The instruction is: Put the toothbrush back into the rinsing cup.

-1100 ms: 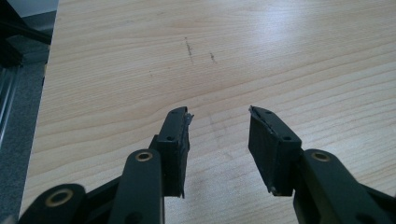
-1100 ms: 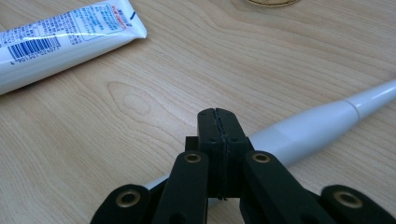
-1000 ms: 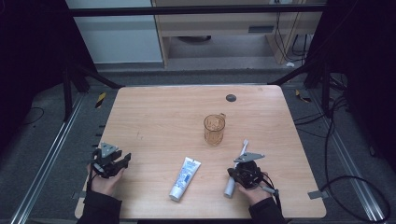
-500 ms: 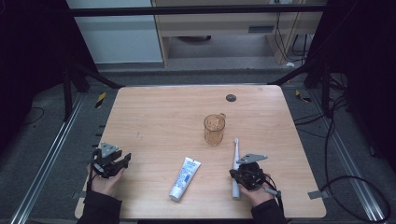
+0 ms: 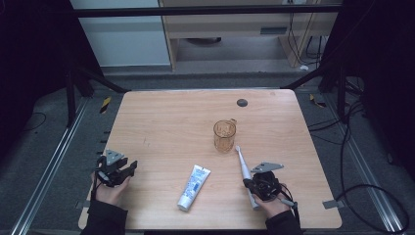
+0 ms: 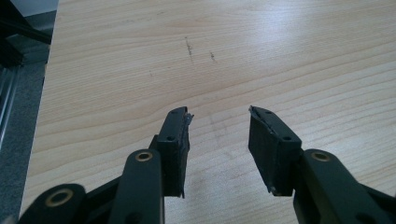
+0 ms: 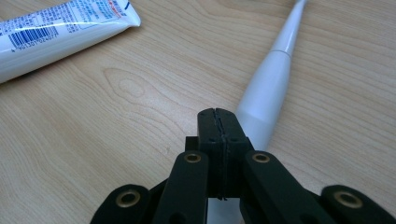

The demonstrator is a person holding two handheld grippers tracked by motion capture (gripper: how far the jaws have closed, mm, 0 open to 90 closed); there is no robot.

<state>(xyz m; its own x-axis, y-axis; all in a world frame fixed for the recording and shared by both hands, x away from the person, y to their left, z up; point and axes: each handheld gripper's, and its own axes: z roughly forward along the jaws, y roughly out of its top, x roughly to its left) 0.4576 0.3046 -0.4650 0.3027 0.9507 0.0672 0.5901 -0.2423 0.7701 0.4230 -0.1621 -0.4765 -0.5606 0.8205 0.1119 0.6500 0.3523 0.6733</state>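
The right tool (image 5: pixel 255 182) sits near the front right of the wooden tabletop (image 5: pixel 166 122), held in the person's right hand (image 5: pixel 270 203); in the right gripper view its jaws are pressed together with nothing between the pads (image 7: pixel 218 122). A white electric toothbrush (image 5: pixel 244 174) lies flat on the tabletop directly beneath and beside that tool, its thick handle passing under the closed jaws and its slim neck (image 7: pixel 289 28) running away toward the amber glass mug (image 5: pixel 224 135); whether the tool touches the handle cannot be told. The brush head ends just beside the base of the mug, which stands upright near the tabletop's centre. A white toothpaste tube (image 5: pixel 194 187) lies flat to the left of the toothbrush, apart from it, its crimped end (image 7: pixel 133 16) nearest the right tool. The left tool (image 5: pixel 128 170) rests at the front left edge in the left hand (image 5: pixel 110 191), well apart from all items; its jaws are spread, with bare wood between the pads (image 6: pixel 266 140). A small dark disc (image 5: pixel 242 103) lies toward the far edge.
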